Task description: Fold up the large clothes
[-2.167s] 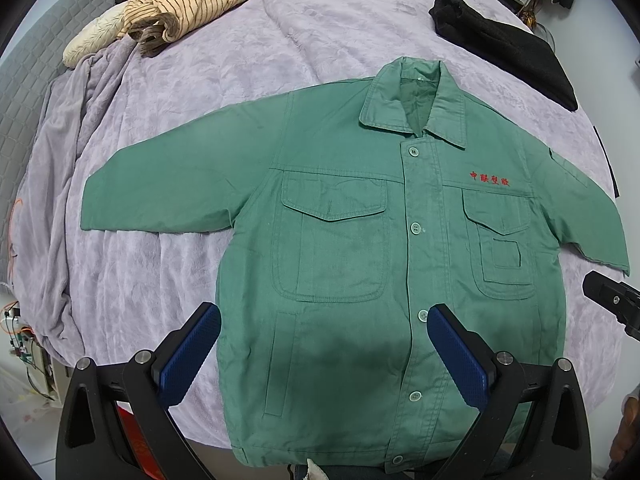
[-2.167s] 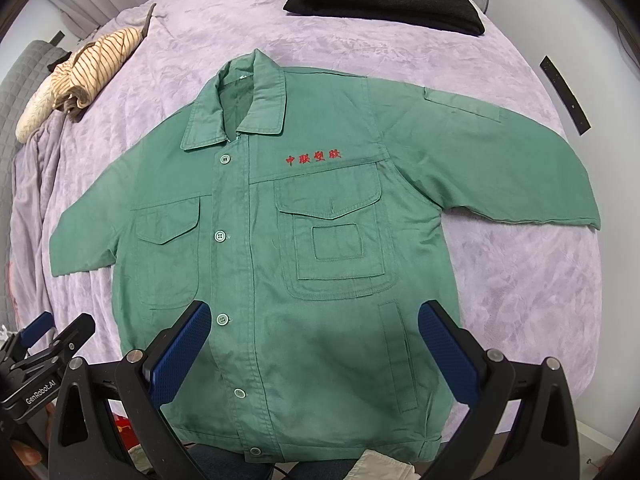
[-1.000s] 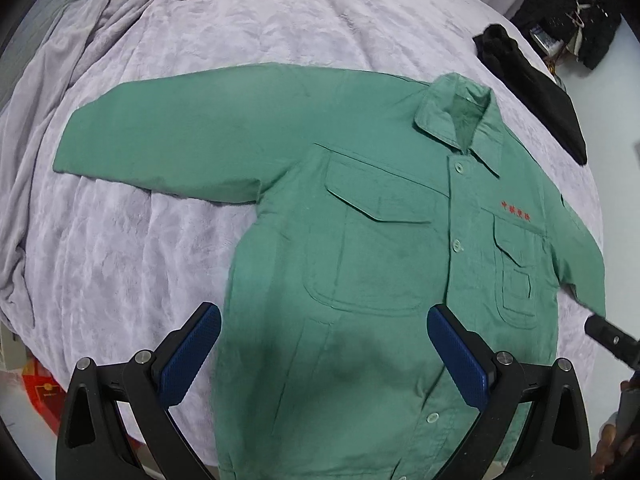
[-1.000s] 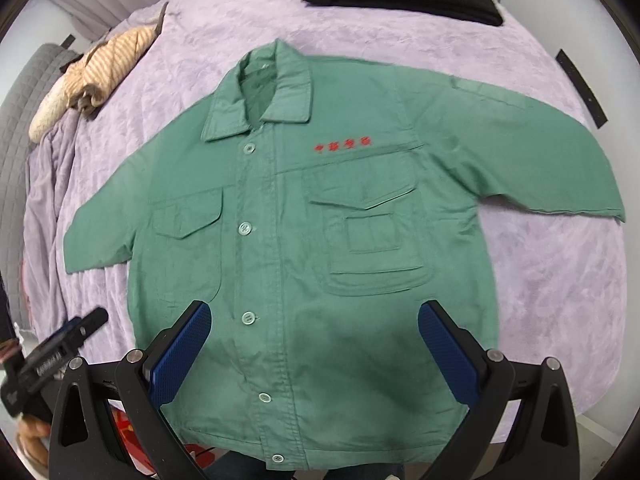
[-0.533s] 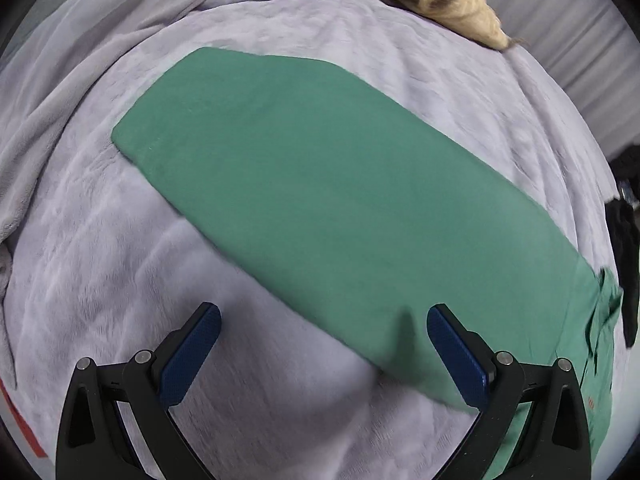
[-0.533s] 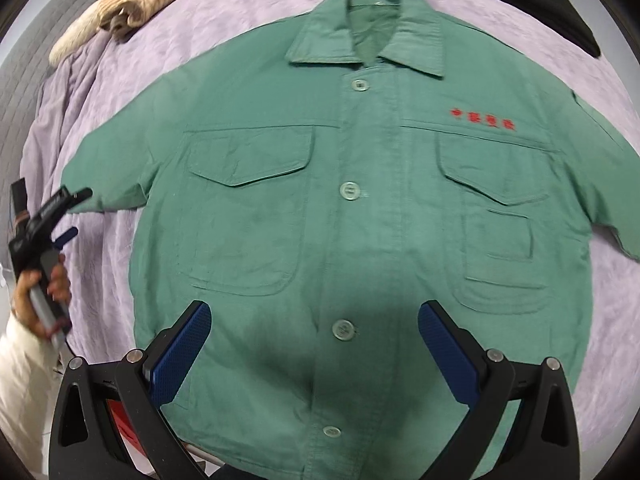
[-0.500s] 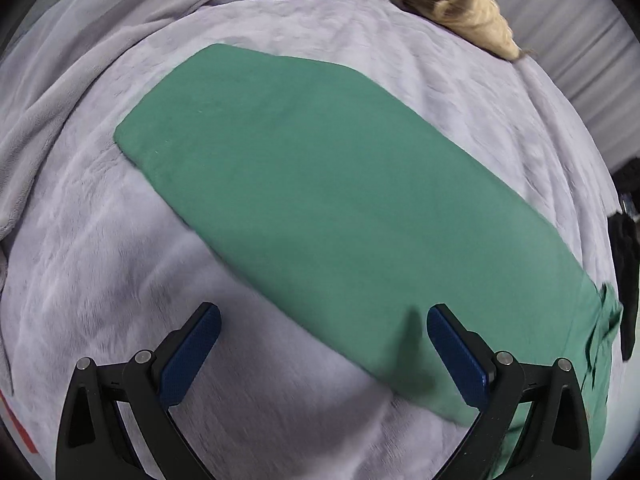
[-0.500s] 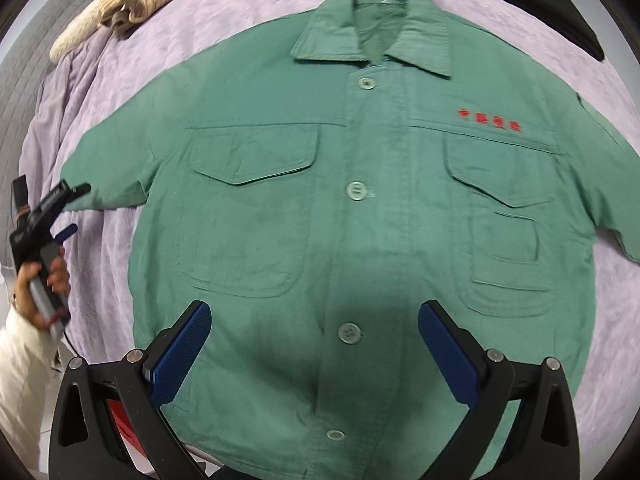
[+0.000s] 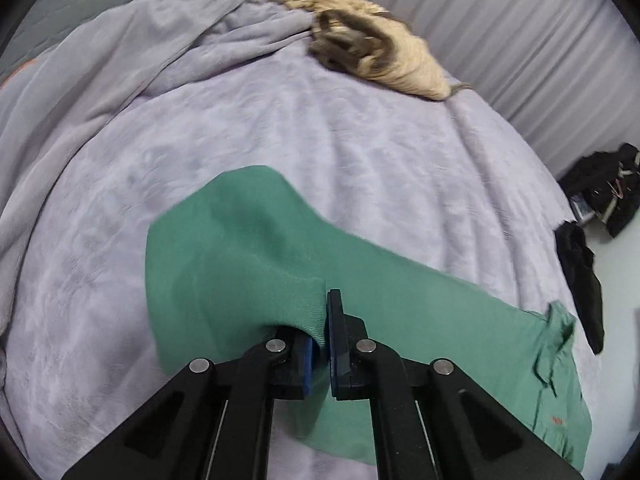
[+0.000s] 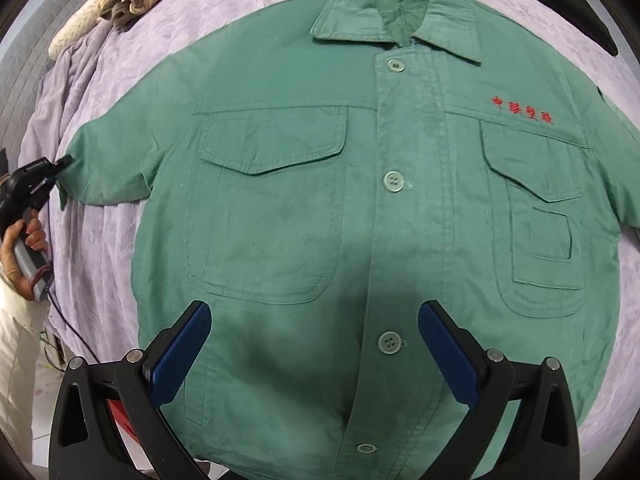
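Note:
A green work jacket [image 10: 280,220] with red lettering lies buttoned and face up on a lilac blanket. In the left wrist view its sleeve [image 9: 240,248] runs across the bed. My left gripper [image 9: 326,300] is closing on a fold of that sleeve near the cuff, and the blue pads pinch the cloth into a ridge. The right wrist view shows the same gripper [image 10: 52,168] at the cuff, held by a hand [image 10: 24,236]. My right gripper [image 10: 314,332] hangs open just above the jacket's lower front, astride the button placket, with nothing gripped.
The lilac blanket [image 9: 360,140] covers the whole bed. A striped beige garment [image 9: 380,60] lies bundled at the far edge. Black clothing [image 9: 580,272] lies at the right edge, with more black items [image 9: 612,188] beyond it. A cable [image 10: 68,320] trails from the left gripper's handle.
My left gripper has gone from wide open above the flat sleeve to shut on a pinched fold near the cuff. The right gripper has sunk closer to the jacket front.

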Motion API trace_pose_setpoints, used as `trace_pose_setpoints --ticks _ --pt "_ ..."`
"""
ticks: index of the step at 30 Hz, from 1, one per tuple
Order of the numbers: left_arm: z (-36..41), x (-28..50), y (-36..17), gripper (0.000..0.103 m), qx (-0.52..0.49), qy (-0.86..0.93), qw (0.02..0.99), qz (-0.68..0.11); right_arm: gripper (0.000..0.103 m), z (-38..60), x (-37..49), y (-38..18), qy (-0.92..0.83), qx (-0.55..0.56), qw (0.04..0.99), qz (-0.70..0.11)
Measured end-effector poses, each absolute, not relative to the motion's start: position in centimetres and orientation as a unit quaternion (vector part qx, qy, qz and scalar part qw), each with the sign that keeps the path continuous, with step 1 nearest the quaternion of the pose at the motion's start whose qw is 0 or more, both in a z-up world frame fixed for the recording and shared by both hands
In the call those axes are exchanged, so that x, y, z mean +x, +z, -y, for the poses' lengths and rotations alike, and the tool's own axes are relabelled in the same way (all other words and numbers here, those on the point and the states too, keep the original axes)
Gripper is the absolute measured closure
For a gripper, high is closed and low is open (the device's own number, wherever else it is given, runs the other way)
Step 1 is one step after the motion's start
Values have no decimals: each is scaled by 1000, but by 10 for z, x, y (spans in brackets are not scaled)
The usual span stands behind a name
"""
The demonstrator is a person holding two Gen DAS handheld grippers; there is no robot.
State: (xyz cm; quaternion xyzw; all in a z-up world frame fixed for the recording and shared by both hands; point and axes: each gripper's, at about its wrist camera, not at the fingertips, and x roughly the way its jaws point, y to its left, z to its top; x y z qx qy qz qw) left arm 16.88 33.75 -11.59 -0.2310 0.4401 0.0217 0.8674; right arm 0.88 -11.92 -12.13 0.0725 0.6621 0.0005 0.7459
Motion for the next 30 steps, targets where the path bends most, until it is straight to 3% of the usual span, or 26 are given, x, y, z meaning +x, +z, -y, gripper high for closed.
trace_pose_setpoints --ticks 9,14,18,19,20,22,25,30 --pt "-60 156 -22 96 -94 -267 873 -396 0 189 -10 -90 -40 128 780 -612" --pt "73 125 -66 96 19 -299 846 -440 0 253 -33 -87 -94 169 783 -591" --pt "110 106 -121 93 88 -272 825 -487 0 296 -51 -103 -131 199 767 -596" --pt "107 98 -132 84 91 -271 821 -494 0 306 -55 -107 -137 204 763 -598" --pt "108 96 -136 47 99 -266 818 -500 0 312 -58 -109 -142 208 760 -599" --pt "104 88 -136 1 116 -251 825 -493 0 320 -62 -112 -149 209 758 -599" --pt "95 69 -121 1 158 -236 836 -469 0 325 -59 -110 -153 204 762 -596" --pt "22 67 -99 1 142 -180 860 -456 0 304 -25 -88 -122 160 798 -569"
